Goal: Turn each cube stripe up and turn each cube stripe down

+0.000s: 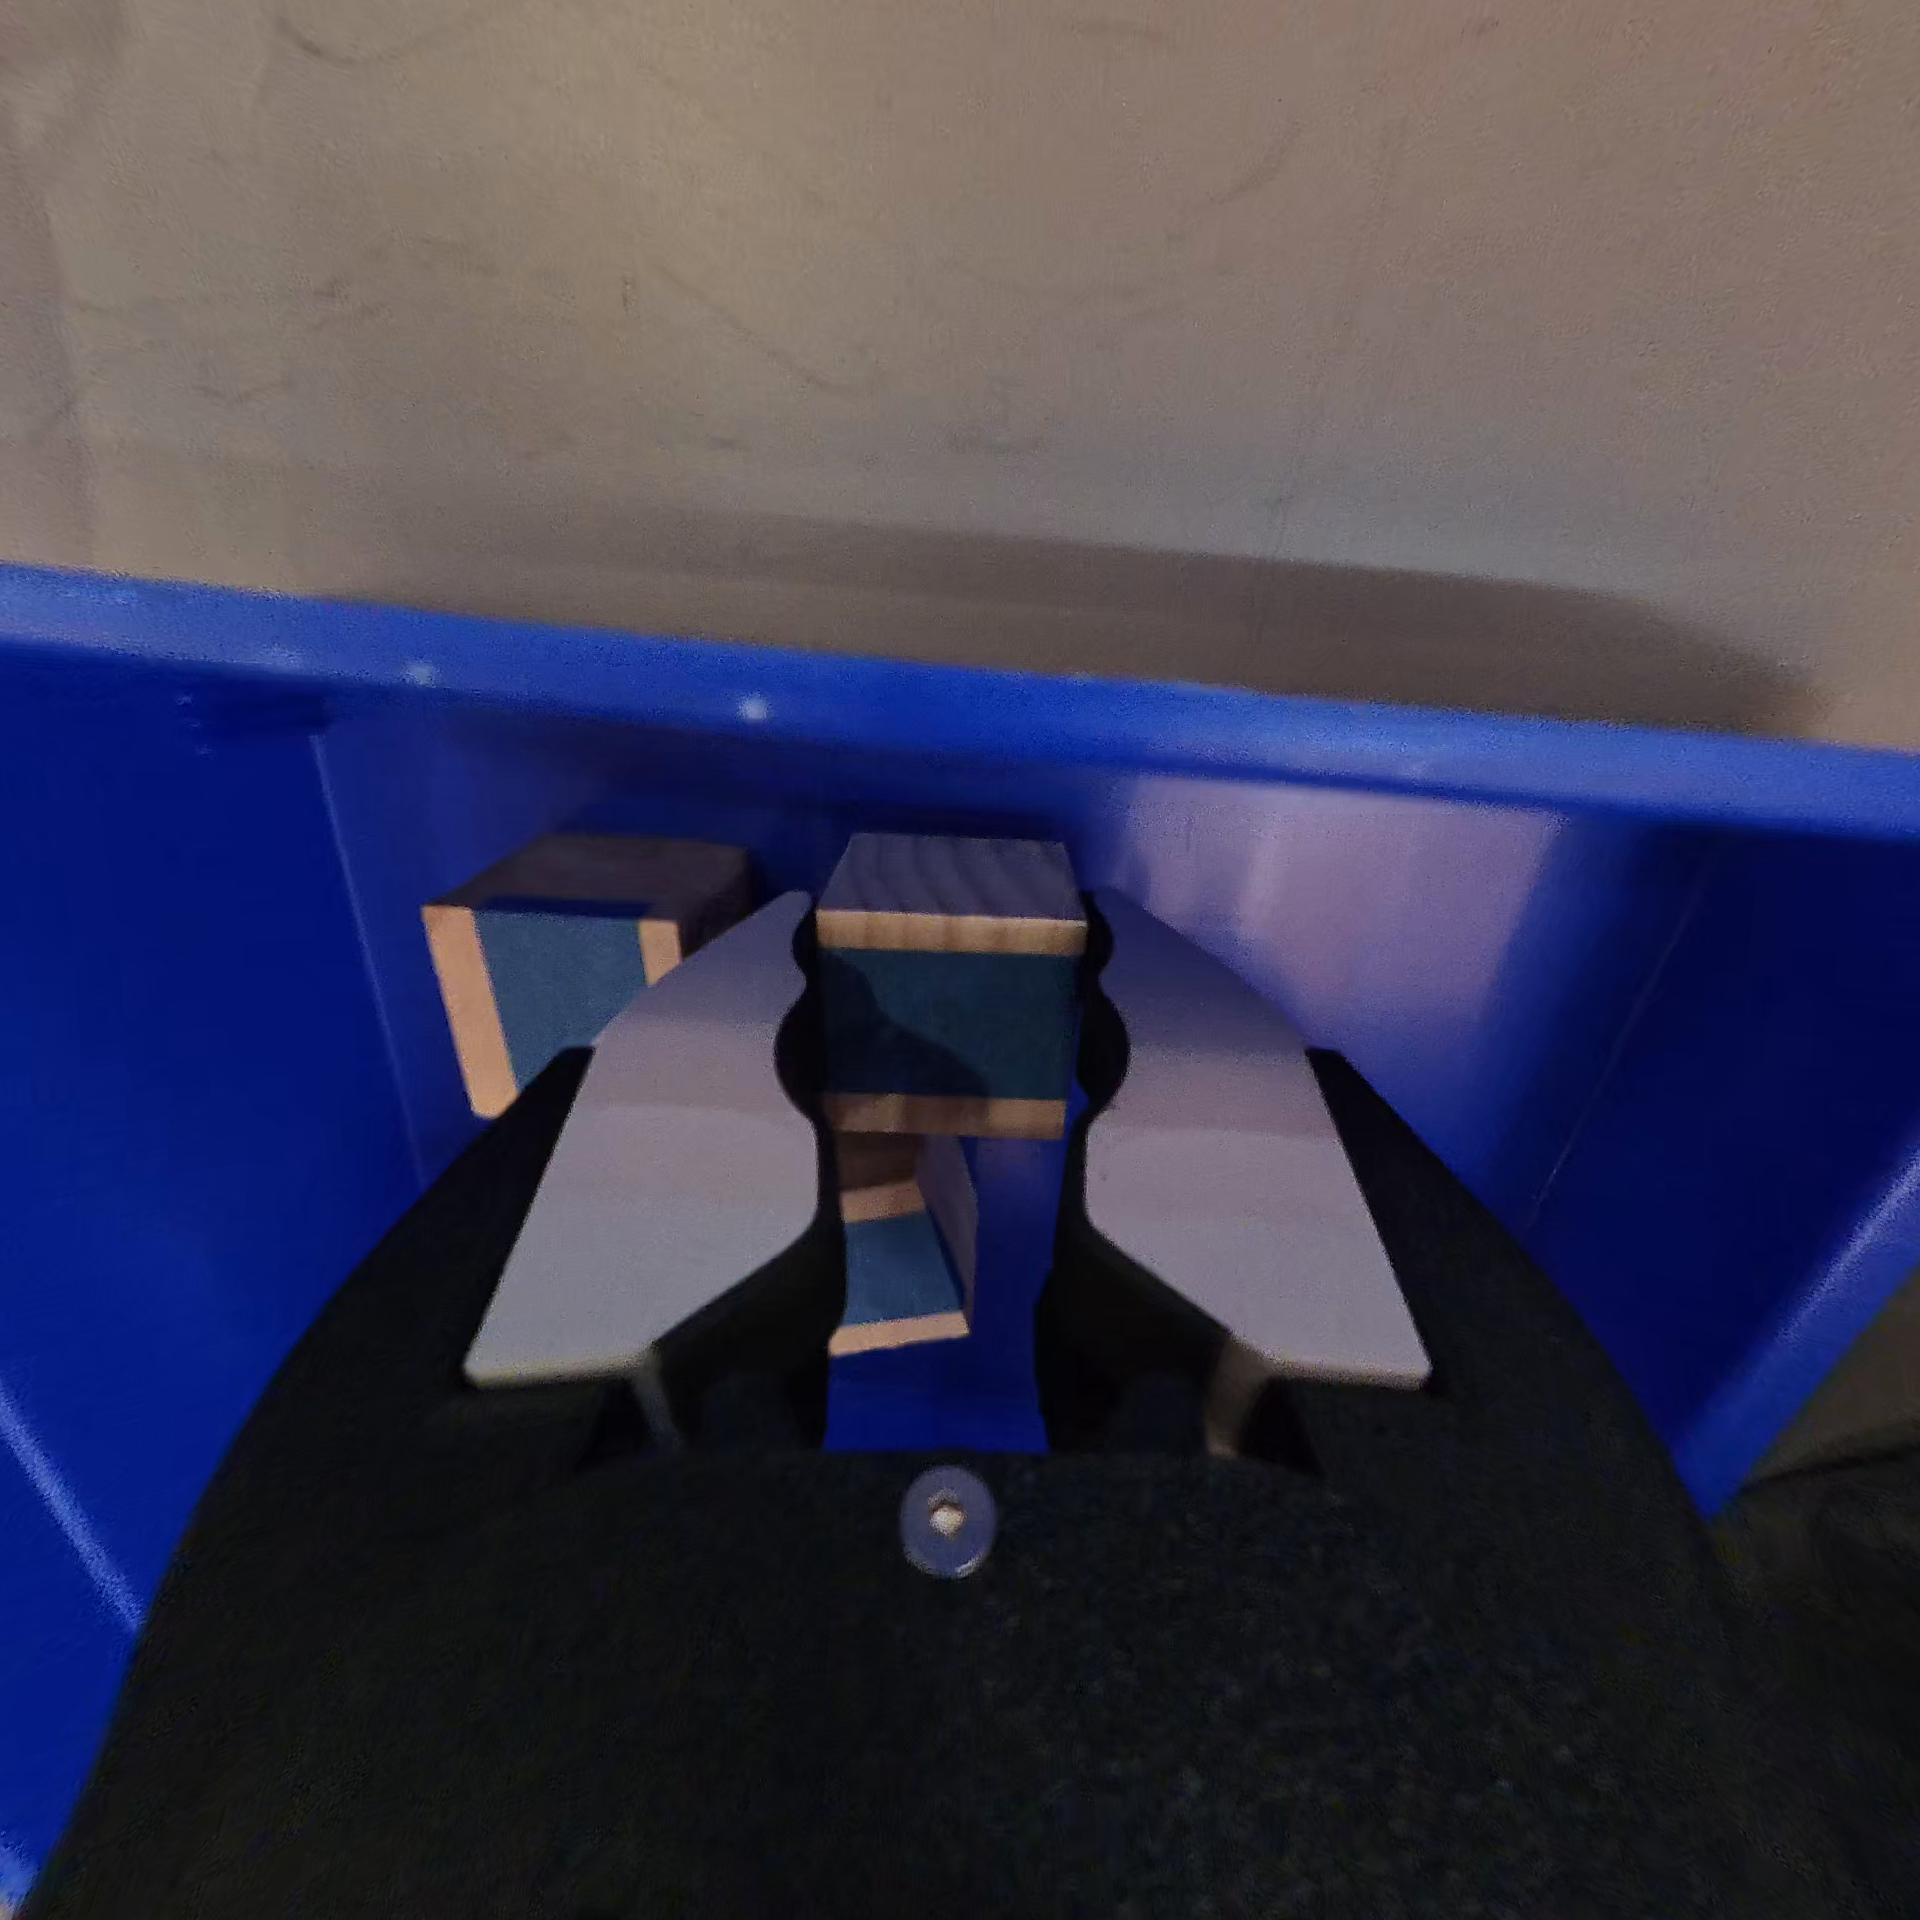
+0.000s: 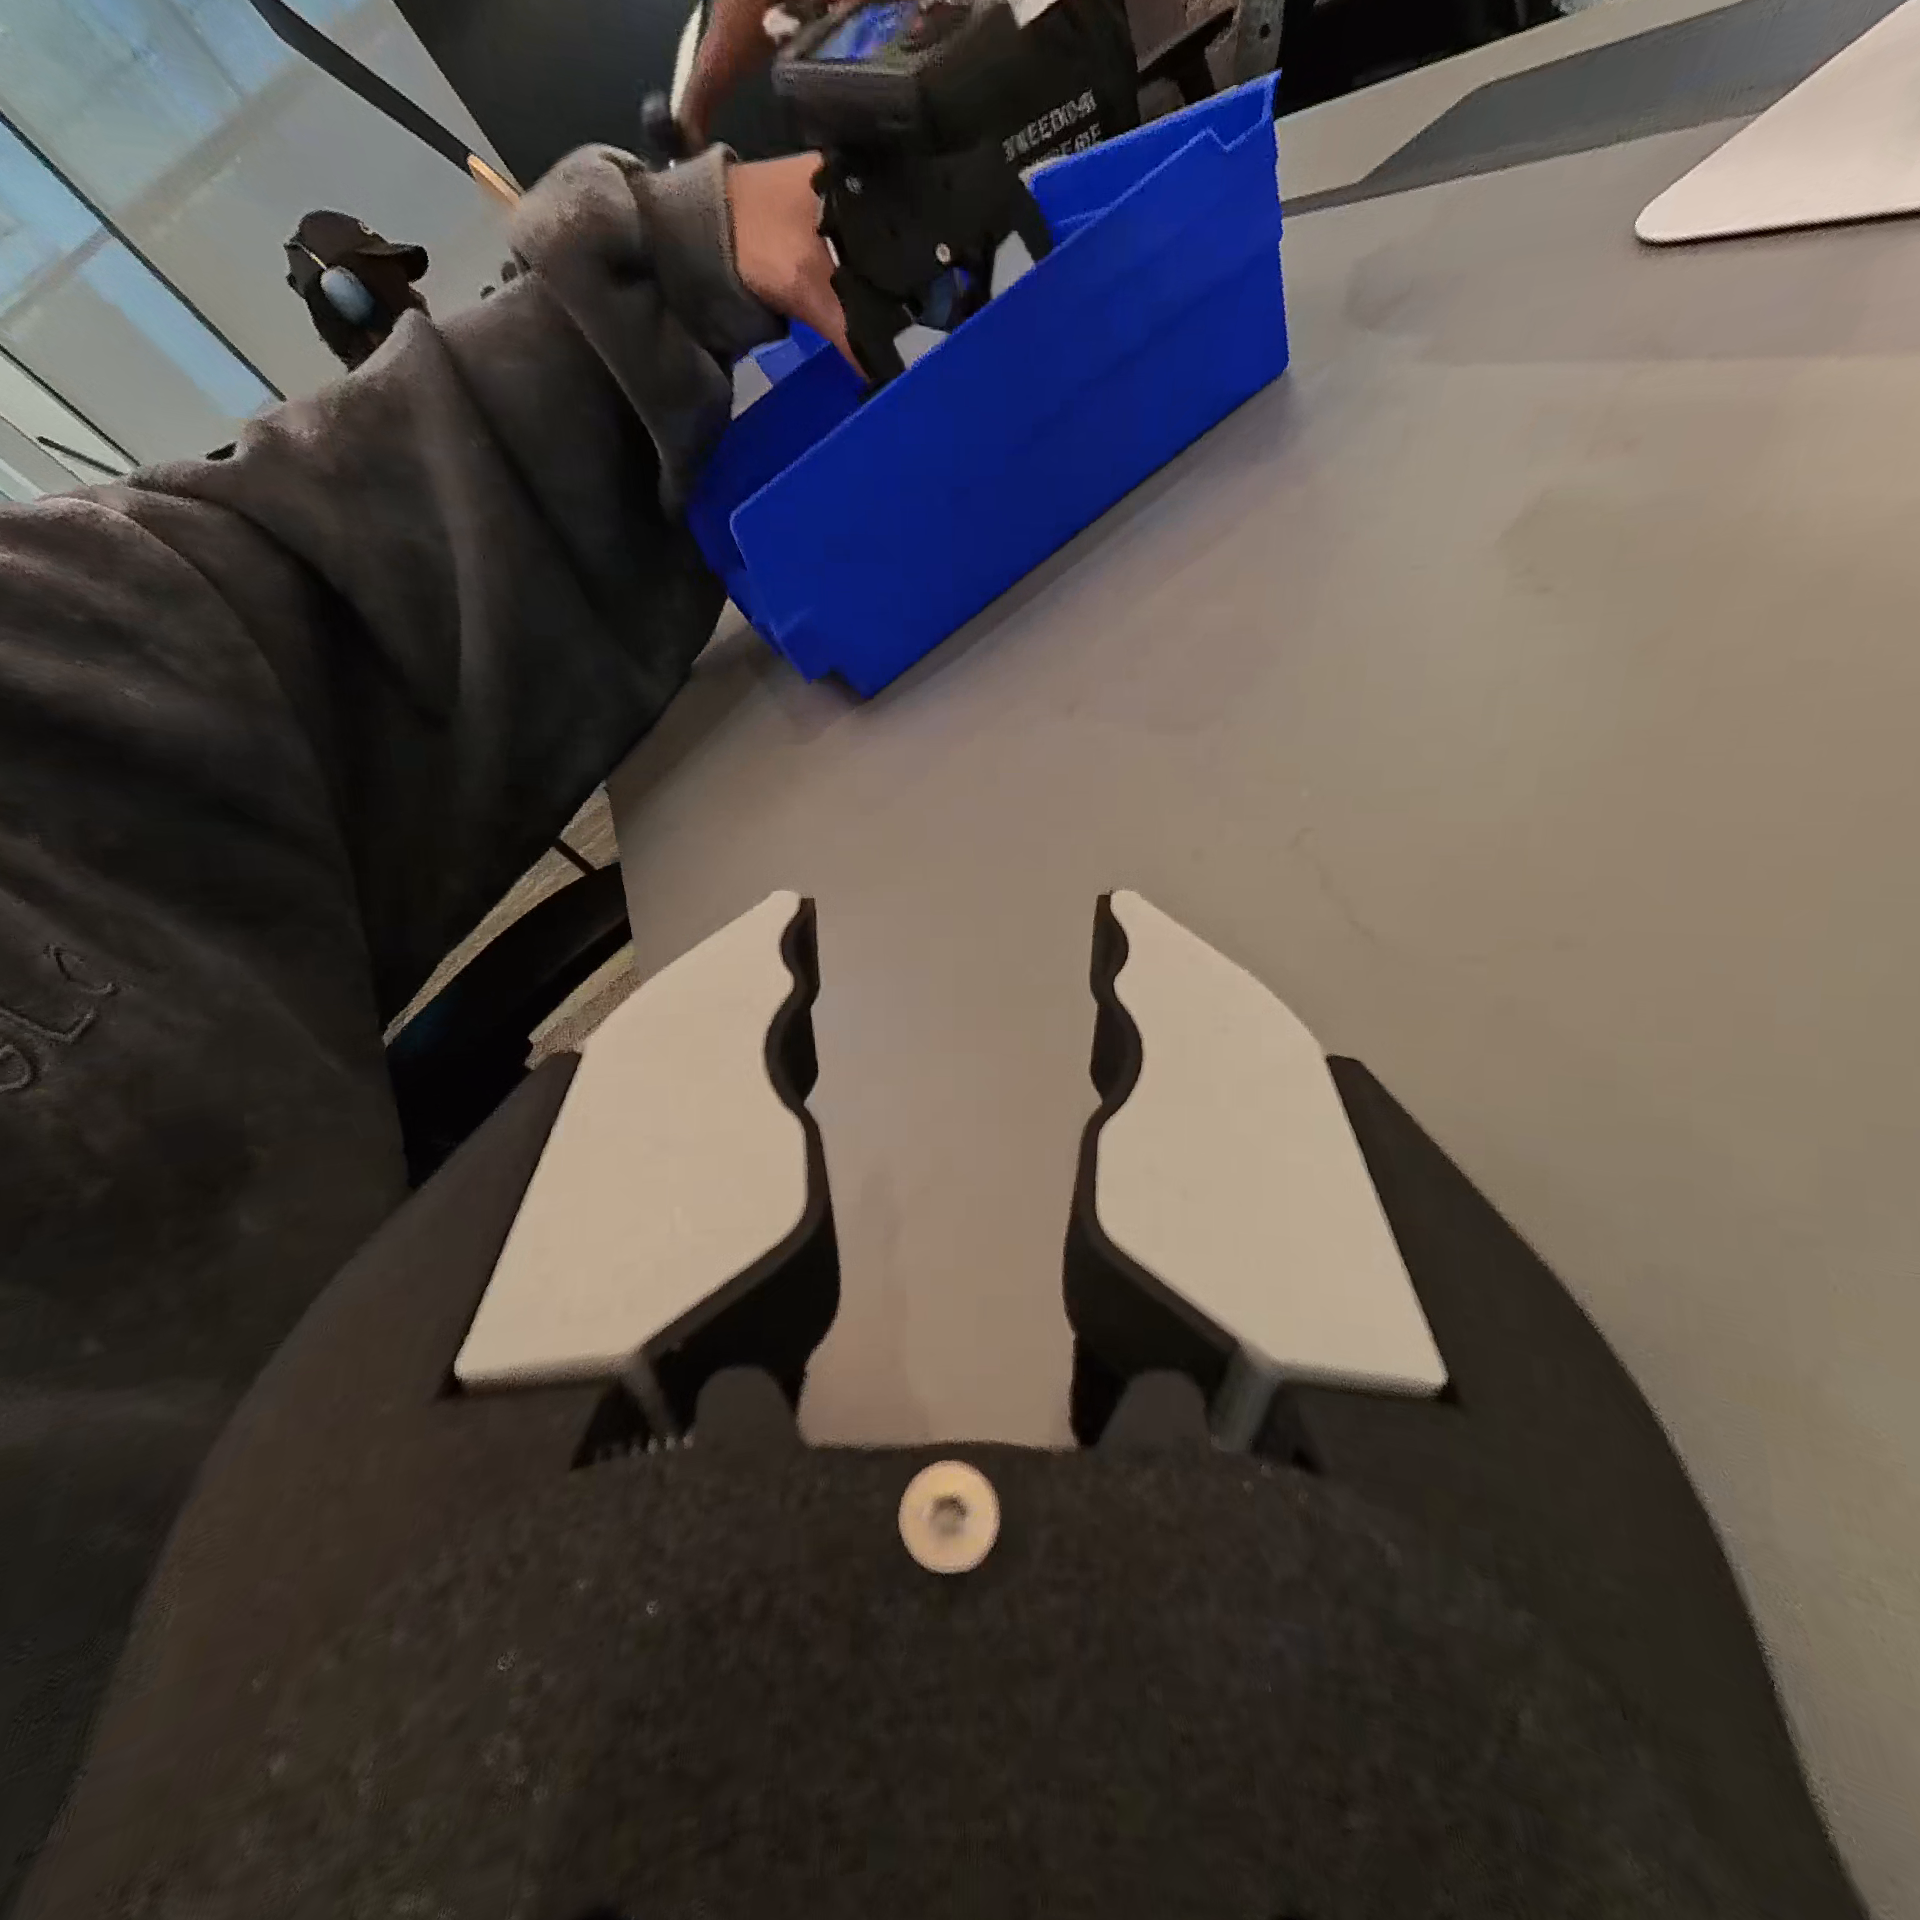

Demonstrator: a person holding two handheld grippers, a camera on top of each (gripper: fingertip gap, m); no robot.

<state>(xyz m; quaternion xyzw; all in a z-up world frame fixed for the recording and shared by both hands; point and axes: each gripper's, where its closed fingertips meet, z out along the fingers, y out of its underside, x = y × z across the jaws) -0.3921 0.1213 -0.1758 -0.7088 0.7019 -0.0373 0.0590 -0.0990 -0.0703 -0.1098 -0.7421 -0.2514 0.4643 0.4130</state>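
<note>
Three wooden cubes with teal stripes are seen inside the blue bin in the left wrist view. The held cube is pinched between the fingertips of the left gripper, both pads pressed on its sides, and it is lifted clear of the bin floor. Its stripe is turned toward the camera, running side to side, with plain wood grain on top. A second cube is found just to the left, close to the bin's back wall, partly hidden behind the left finger, stripe face toward the camera too. A third cube is seen lower, below the held one in the gap between the fingers, tilted, stripe visible on its near face; whether it is touched by the held cube cannot be told.

In the right wrist view the right gripper is held low over the grey table, fingers spread apart, nothing between them. The bin is well apart, farther up the table, with the left gripper dipped into it, gripped by a hand in a dark sleeve. A flat pale slab is seen at the far right corner, cut off.
</note>
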